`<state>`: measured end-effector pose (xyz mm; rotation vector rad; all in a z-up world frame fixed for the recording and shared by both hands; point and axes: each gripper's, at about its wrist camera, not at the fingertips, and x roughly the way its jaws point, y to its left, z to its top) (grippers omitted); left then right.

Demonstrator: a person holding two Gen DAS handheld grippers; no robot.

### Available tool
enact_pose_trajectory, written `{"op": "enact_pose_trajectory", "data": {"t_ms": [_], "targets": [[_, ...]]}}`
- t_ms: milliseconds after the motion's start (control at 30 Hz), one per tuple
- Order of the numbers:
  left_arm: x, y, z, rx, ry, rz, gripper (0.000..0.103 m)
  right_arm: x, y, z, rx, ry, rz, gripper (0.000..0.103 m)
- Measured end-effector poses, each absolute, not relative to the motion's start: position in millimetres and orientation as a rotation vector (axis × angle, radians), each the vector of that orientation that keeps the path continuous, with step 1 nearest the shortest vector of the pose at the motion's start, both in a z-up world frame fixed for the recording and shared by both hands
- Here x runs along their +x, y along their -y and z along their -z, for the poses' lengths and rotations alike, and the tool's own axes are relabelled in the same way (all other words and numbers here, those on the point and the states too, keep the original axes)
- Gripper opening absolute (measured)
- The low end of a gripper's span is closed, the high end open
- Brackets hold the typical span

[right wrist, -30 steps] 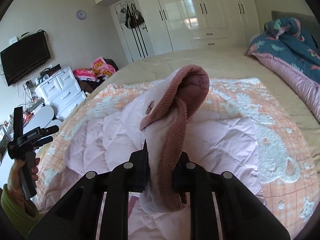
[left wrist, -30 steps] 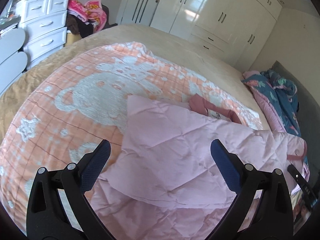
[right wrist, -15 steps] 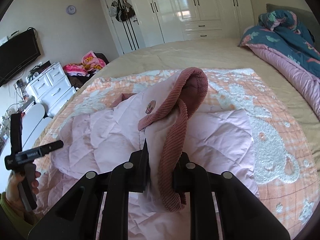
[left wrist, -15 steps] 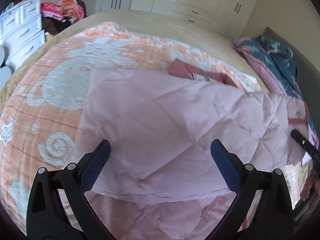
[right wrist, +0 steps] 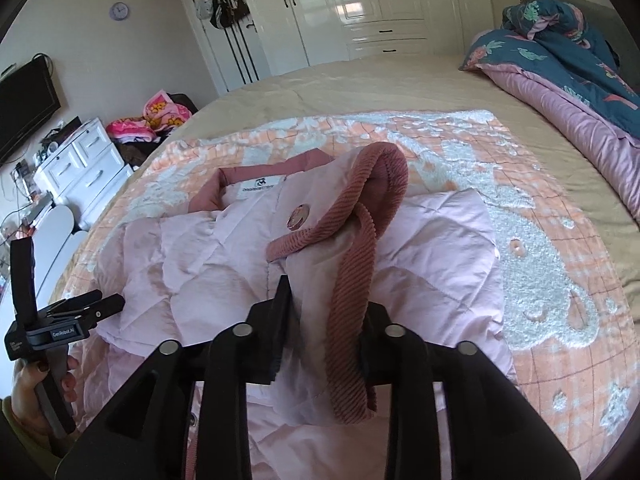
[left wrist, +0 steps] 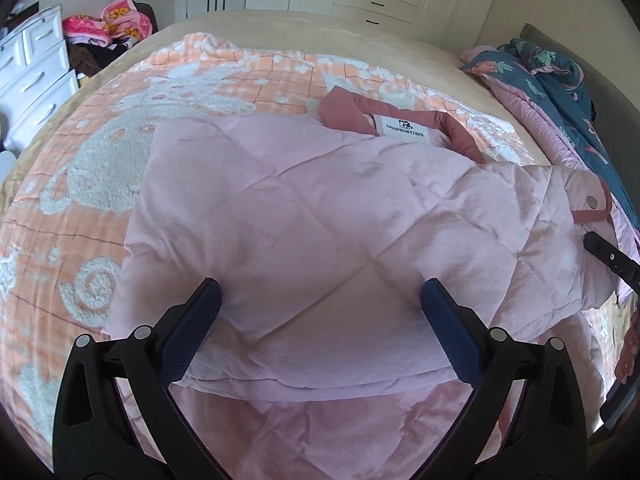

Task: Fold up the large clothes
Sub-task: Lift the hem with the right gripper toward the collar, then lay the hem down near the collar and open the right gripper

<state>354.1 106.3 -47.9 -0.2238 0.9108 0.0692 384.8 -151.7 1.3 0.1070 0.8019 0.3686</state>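
Note:
A pale pink quilted jacket (left wrist: pixel 304 216) with a dusty-rose collar (left wrist: pixel 352 114) lies on the bed; it also shows in the right wrist view (right wrist: pixel 208 264). My left gripper (left wrist: pixel 320 312) is open and empty, hovering over the jacket's near folded edge; it also shows at the left of the right wrist view (right wrist: pixel 76 312). My right gripper (right wrist: pixel 324 320) is shut on the jacket's ribbed rose cuff (right wrist: pixel 352 280) and holds the sleeve above the jacket body. A black part of the right gripper (left wrist: pixel 608 258) shows at the right edge of the left wrist view.
An orange and white blanket (left wrist: pixel 104 168) covers the beige bed (right wrist: pixel 360 80). A blue and pink duvet (right wrist: pixel 568 68) lies at the right. White drawers (right wrist: pixel 80 168), a clothes pile (right wrist: pixel 160 120) and wardrobes (right wrist: pixel 380 8) stand beyond.
My right gripper has carried the sleeve cuff lower and in over the jacket body. My left gripper has moved right over the jacket, still open.

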Motion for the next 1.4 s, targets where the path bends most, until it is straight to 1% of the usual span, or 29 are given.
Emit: {"op": "enact_pose_trajectory", "data": {"t_ms": [33,100,133,167,200,233,300,567,800,1000,1133,1400], "targets": [[355,-106,49,-0.226,-0.912,-0.070,0.094,385,152,-1,0.108,-0.805,-0.363,0.036],[356,-107,50,-0.230,-0.915,-0.070,0.094,385,151,-1,0.087,-0.803,-0.347,0.038],[356,-106,51,-0.230,-0.916,-0.071,0.094,385,151,-2,0.079,-0.800,-0.340,0.043],[356,-106,51,-0.230,-0.917,-0.072,0.094,384,150,-3,0.075,-0.795,-0.332,0.046],[356,-106,52,-0.228,-0.918,-0.075,0.094,383,151,-5,0.074,-0.783,-0.320,0.052],[356,-106,52,-0.225,-0.918,-0.079,0.094,382,152,-7,0.073,-0.769,-0.306,0.061],[356,-104,54,-0.211,-0.920,-0.084,0.094,379,153,-13,0.068,-0.728,-0.277,0.068],[357,-100,63,-0.174,-0.922,-0.095,0.094,369,127,-16,-0.057,-0.676,-0.319,0.068],[360,-97,78,-0.147,-0.936,-0.098,0.095,361,89,-4,-0.186,-0.697,-0.422,0.069],[360,-97,82,-0.148,-0.936,-0.097,0.095,367,68,18,-0.210,-0.760,-0.431,0.069],[360,-96,81,-0.149,-0.937,-0.097,0.095,379,65,45,-0.217,-0.879,-0.386,0.069],[360,-97,79,-0.151,-0.939,-0.096,0.095,385,71,62,-0.144,-0.902,-0.390,0.071]]}}
